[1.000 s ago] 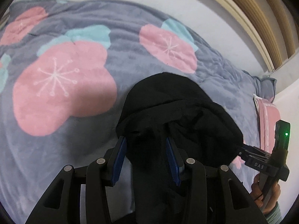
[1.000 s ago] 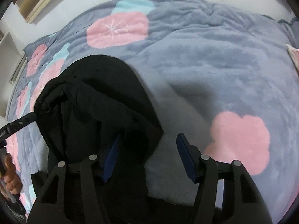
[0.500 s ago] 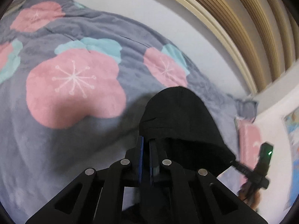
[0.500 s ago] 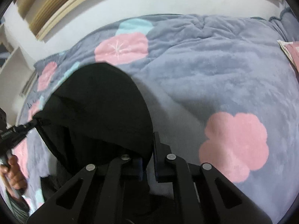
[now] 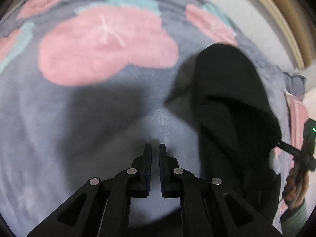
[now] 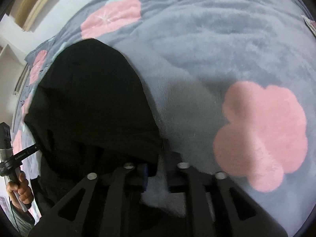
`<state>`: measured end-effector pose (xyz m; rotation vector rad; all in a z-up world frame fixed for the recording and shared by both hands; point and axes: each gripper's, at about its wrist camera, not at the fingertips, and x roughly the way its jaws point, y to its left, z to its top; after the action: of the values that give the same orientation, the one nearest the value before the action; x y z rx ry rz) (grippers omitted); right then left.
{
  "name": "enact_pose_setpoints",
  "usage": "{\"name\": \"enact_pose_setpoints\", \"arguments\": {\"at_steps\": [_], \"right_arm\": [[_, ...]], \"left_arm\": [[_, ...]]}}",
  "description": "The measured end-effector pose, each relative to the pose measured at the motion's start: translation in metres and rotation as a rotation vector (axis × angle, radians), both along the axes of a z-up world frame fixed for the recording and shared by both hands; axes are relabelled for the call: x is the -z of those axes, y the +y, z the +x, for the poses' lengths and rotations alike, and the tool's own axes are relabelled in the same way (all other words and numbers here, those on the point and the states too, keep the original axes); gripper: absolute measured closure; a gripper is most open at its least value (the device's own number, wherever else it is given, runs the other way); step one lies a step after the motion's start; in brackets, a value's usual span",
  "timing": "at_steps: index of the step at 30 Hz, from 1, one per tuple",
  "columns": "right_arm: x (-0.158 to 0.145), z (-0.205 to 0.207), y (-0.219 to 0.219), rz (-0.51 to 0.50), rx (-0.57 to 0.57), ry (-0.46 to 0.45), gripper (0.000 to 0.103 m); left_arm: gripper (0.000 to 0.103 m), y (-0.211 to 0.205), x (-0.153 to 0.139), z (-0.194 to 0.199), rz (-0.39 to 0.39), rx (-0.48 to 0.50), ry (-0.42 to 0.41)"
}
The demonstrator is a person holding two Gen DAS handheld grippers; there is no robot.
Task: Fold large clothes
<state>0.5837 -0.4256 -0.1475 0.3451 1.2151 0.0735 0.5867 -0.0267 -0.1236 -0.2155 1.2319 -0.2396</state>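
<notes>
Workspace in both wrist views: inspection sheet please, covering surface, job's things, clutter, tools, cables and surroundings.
Surface: grey fleece blanket with pink flowers.
Job's things: black garment, bunched, its near end raised off the blanket.
Clutter: pink-edged cloth item at the blanket's far side.
Tools: left tool shut, no cloth between its fingers in its own view; right tool appears to pinch the garment's corner.
Cables: nothing seen.
Surroundings: white wall, wooden slats.
</notes>
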Motion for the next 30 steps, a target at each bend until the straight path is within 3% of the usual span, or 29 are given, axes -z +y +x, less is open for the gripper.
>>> {"name": "enact_pose_setpoints", "arguments": {"at_steps": [1, 3, 7, 9, 11, 15, 20, 21, 24, 30], "right_arm": [[-0.008, -0.004, -0.002, -0.017, -0.004, -0.010, 0.064], [-0.024, -0.016, -0.008, -0.013, -0.009, -0.037, 0.060], [-0.060, -0.026, -0.015, -0.001, -0.007, -0.096, 0.059], [-0.079, -0.019, -0.008, 0.006, -0.017, -0.132, 0.059], [-0.090, -0.008, 0.001, 0.020, -0.045, -0.156, 0.059], [-0.086, 0.018, 0.034, -0.015, -0.104, -0.161, 0.059], [-0.035, 0.033, 0.056, -0.035, -0.177, -0.052, 0.061], [-0.020, 0.032, 0.058, -0.041, -0.184, -0.027, 0.061], [0.009, 0.030, 0.058, -0.025, -0.178, 0.007, 0.062], [0.004, 0.032, 0.054, -0.032, -0.197, 0.009, 0.061]], "left_arm": [[0.095, 0.006, -0.009, -0.006, -0.007, -0.006, -0.013], [0.095, 0.020, -0.035, -0.013, -0.039, -0.023, -0.054], [0.091, 0.014, -0.088, 0.000, -0.088, -0.011, -0.164], [0.089, -0.002, -0.108, 0.016, -0.173, 0.009, -0.209], [0.088, -0.019, -0.110, 0.029, -0.213, 0.039, -0.204], [0.088, -0.057, -0.076, 0.050, -0.188, 0.108, -0.139], [0.088, -0.059, 0.017, 0.053, -0.114, 0.069, 0.083], [0.089, -0.053, 0.037, 0.052, -0.149, 0.040, 0.117], [0.089, -0.037, 0.044, 0.049, -0.271, -0.010, 0.098], [0.089, -0.042, 0.009, 0.043, -0.209, 0.061, 0.013]]}}
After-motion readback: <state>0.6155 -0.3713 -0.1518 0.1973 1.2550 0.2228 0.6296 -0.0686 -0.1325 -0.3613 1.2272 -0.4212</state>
